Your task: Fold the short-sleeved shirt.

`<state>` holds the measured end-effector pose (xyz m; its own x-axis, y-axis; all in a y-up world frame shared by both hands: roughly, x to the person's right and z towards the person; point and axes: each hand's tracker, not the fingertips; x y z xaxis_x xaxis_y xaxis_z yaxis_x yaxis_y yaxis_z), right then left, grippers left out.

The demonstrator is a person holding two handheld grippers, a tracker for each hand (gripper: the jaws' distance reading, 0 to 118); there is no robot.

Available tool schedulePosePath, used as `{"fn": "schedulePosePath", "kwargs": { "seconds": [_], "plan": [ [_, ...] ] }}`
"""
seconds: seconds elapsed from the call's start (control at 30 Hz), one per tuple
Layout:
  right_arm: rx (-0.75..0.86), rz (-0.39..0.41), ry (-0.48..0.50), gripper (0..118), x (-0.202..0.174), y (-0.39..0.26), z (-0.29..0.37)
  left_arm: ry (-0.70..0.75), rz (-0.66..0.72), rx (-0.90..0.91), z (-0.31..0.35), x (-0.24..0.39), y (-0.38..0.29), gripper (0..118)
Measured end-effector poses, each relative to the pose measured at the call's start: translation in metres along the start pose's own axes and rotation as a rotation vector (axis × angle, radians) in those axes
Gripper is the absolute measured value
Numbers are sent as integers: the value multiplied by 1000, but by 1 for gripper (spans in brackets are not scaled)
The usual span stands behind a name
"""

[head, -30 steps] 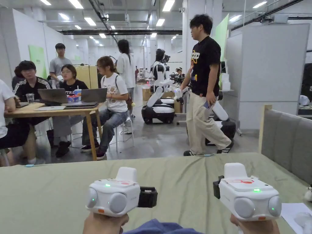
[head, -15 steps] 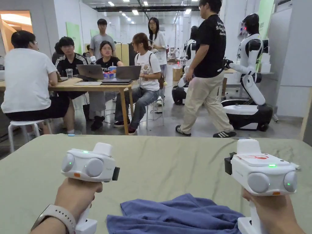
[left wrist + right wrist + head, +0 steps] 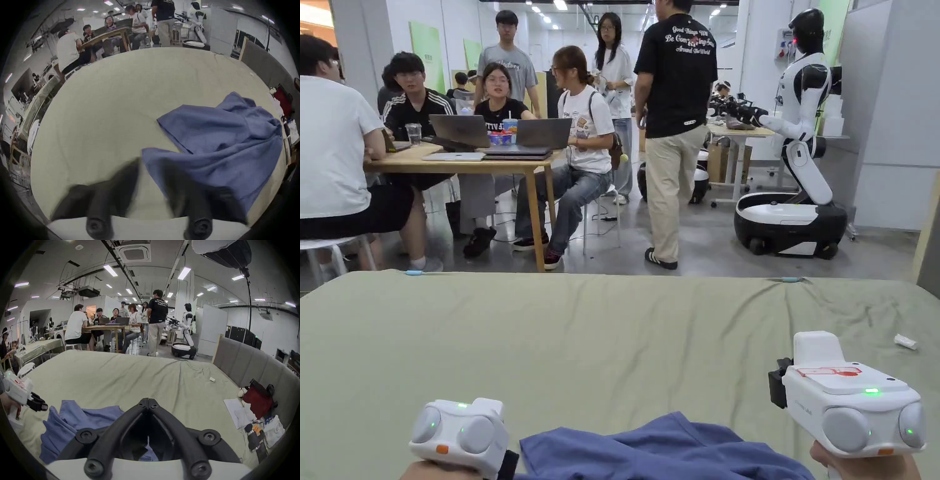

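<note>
A blue short-sleeved shirt (image 3: 662,453) lies crumpled on the green sheet (image 3: 600,350) at the near edge of the bed. In the left gripper view the shirt (image 3: 219,142) spreads to the right. My left gripper (image 3: 152,170) is open and motion-blurred at the shirt's near left edge, one jaw over the sheet and one over the cloth. Its white housing (image 3: 459,434) sits low, left of the shirt. My right gripper (image 3: 148,400) is shut on nothing, held above the shirt's (image 3: 78,420) right part. Its housing (image 3: 850,406) is at the lower right.
A small white scrap (image 3: 905,341) lies on the sheet at the right. A grey headboard (image 3: 253,356) borders the bed's right side, with a red bag (image 3: 258,400) and papers (image 3: 235,412) beside it. Beyond the bed are seated people at a wooden table (image 3: 456,164), a standing person (image 3: 675,125) and a white robot (image 3: 800,156).
My left gripper has dropped down to the shirt's left edge. The right gripper has lowered a little. The person beyond the bed has walked on to the left.
</note>
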<state>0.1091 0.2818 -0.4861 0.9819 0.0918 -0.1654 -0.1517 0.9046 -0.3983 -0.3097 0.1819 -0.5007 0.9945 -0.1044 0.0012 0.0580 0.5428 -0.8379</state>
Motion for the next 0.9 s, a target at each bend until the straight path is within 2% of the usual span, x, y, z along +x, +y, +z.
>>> {"fn": "schedulePosePath", "kwargs": {
  "seconds": [0.03,0.07,0.1,0.13,0.3,0.33,0.4,0.43,0.47,0.53,0.57,0.6,0.67,0.8,0.9],
  "plan": [
    [-10,-3,-6,0,3,-2,-6,8,-12,-9,-10,1,3,117],
    [-18,-7,-11,0,5,-4,-12,22,-24,-26,-19,2,2,117],
    [-26,-13,-15,0,9,-6,-19,19,-21,-7,-22,2,1,105],
    [-33,-20,-18,0,11,-8,-20,51,-34,9,-31,2,5,104],
    [-62,-18,-36,0,18,-18,-30,24,48,-79,-55,5,1,102],
    [-66,-16,-38,0,19,-19,-31,12,55,-98,-60,5,0,96],
    [-73,-7,-44,0,20,-20,-31,-33,76,-106,-60,9,-3,76],
    [-77,-3,-49,0,21,-20,-30,-4,64,-93,-56,13,-3,74],
    [-80,-1,-52,0,22,-20,-30,-8,29,-81,-55,15,-3,65],
    [-93,-8,-59,0,24,-20,-29,-24,-43,-59,-49,26,-6,27],
    [-103,-16,-64,0,26,-19,-28,-33,-56,-51,-47,30,-7,1],
    [-111,-20,-69,0,28,-19,-26,21,-77,-45,-47,33,-8,1],
    [-125,-25,-69,0,33,-20,-27,13,-101,-52,-44,34,-8,1],
    [-197,2,-42,0,39,-20,-28,-33,4,-2,-19,14,2,1],
    [-309,-19,-30,1,44,-28,-44,-56,33,25,-1,3,8,1]
  ]
}}
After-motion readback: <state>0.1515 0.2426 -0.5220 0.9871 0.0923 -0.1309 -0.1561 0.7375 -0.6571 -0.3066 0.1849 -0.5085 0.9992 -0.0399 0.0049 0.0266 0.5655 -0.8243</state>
